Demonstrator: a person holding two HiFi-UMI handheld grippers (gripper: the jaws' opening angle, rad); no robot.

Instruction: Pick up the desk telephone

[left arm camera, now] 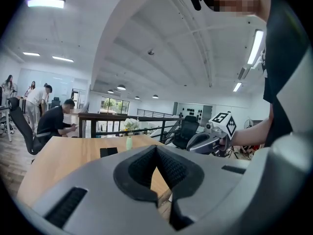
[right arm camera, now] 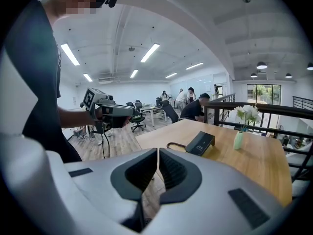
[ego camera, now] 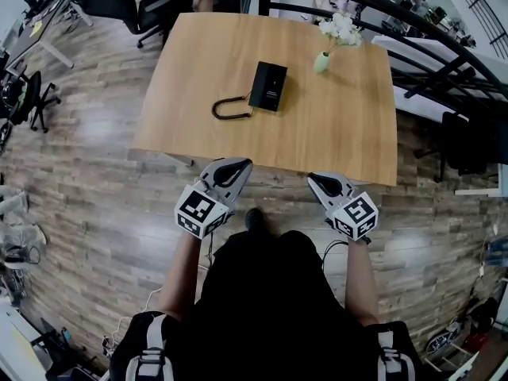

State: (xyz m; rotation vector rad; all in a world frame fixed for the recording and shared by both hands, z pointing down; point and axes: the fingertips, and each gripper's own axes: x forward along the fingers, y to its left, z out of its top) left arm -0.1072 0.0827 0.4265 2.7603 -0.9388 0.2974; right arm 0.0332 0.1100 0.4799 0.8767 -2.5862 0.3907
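Observation:
The black desk telephone (ego camera: pixel 267 86) lies flat near the middle of the wooden table (ego camera: pixel 341 133), with its black cord (ego camera: pixel 230 109) looping out to its left. It also shows in the right gripper view, telephone (right arm camera: pixel 200 142), and small in the left gripper view, telephone (left arm camera: pixel 108 151). My left gripper (ego camera: pixel 236 165) and right gripper (ego camera: pixel 317 178) hover side by side over the floor just short of the table's near edge, well away from the telephone. Both are shut with nothing between the jaws. Each gripper view shows the other: right gripper (left arm camera: pixel 208 140), left gripper (right arm camera: pixel 113 112).
A pale green vase (ego camera: pixel 321 62) with white flowers (ego camera: pixel 340 28) stands on the table's far right part. A dark railing (ego camera: pixel 413 22) runs behind the table. Office chairs (ego camera: pixel 119 6) stand at the far left, and people sit at desks (right arm camera: pixel 195 109) beyond the table.

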